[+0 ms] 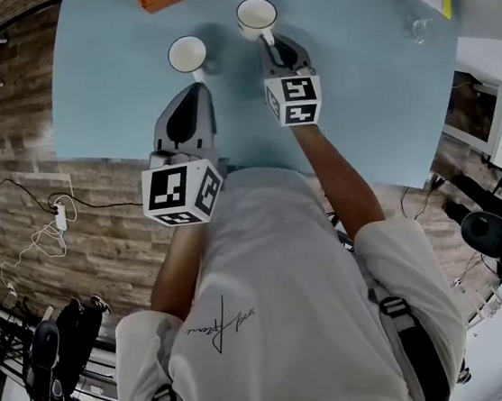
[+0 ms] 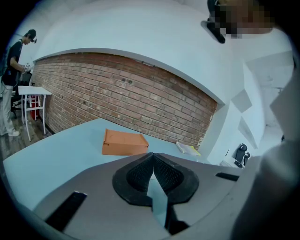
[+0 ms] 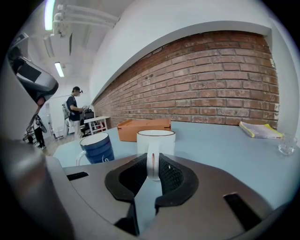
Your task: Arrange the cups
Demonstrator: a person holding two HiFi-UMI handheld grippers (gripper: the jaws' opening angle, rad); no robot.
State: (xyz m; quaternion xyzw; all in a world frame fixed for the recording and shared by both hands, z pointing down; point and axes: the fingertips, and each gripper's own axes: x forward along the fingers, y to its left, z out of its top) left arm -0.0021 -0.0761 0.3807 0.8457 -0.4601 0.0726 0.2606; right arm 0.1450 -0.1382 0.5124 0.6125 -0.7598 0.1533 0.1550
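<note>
**Gripping the white cup [image 3: 155, 138] by its handle**

The right gripper [image 3: 153, 165] has its fingers closed on the handle. The cup stands on the bench [image 1: 353, 73], near the blue cup [image 1: 188, 55]. The left gripper [image 2: 153, 165] has its fingers together, holding nothing. The arranging looks barely begun, with neither cup yet set in a final place.

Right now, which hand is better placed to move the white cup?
Right. The right gripper grips the handle of the white cup; the left gripper is shut, empty, short of the blue cup.
</note>
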